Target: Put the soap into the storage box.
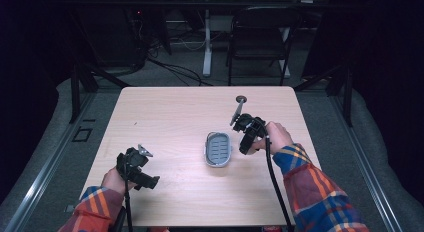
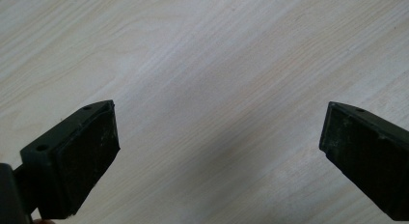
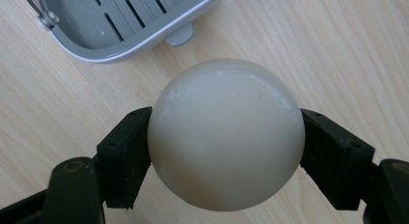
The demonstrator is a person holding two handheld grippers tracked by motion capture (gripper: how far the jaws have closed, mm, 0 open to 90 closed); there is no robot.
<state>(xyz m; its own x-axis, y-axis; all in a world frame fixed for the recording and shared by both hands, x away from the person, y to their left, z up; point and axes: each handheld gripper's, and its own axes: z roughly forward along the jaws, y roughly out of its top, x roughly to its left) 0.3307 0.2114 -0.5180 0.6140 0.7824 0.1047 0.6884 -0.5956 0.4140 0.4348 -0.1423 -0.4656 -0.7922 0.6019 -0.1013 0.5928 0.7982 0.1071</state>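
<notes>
Clearly the carry is under way: the right gripper [image 3: 225, 149] has its fingers [image 3: 124, 156] closed on a pale ball [image 3: 226, 137], one pad on each side, held above the counter [image 1: 170, 117]. In the right gripper view the ball sits just short of the grey slotted tray [image 3: 128, 21], whose near rim lies a little beyond it. In the high view the right gripper [image 1: 248, 134] hangs just to the right of the tray [image 1: 218, 149], near the middle of the counter.

As I judge it, the ball is meant for the tray. The next move calls for a short shift toward the tray until the ball is over its floor, then a lowering and a parting of the fingers. Being round, the ball may roll; a low release inside the rim would keep it in.

The left gripper [image 1: 135, 167] rests near the front left with its fingers [image 2: 77, 161] spread wide, nothing between them but bare wood. It is well apart from the tray.

Room is good: open counter lies on every side of the tray, and the edges are well away. A small dark disc [image 1: 241, 98] sits near the far edge, clear of the path.
</notes>
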